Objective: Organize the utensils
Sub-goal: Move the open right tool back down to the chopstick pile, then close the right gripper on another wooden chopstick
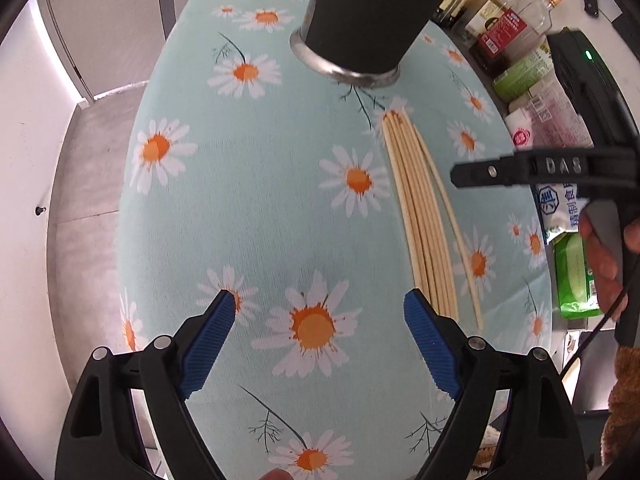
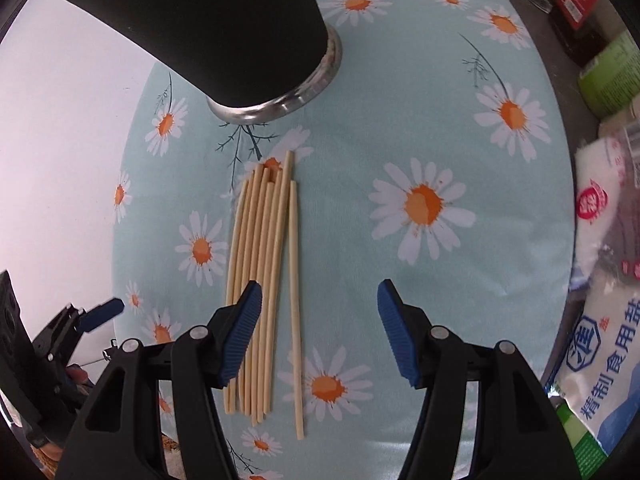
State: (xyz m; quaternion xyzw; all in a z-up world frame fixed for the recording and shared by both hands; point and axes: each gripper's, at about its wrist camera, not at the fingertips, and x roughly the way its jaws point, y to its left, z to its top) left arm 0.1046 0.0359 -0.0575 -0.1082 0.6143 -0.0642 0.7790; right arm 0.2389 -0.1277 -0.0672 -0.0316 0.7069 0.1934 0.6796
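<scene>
With both the left gripper and right gripper open and empty, we risk the right gripper scattering the loose pale wooden chopsticks toward the far black metal-based holder on the daisy-print tablecloth.

- You get bright, even daylight in both wrist views; the pale blue daisy-print tablecloth reads clear and sharp.
- A white panel at the far left of your left wrist view is blown out to glare.
- The tall black cylindrical holder with a steel base ring catches a soft highlight on that ring and throws only a faint shadow below it.
- Fisheye bending curves the cloth's edges, and the frame corners go black.
- The white and green food packets at your right edge look stretched and slightly smeared.
</scene>
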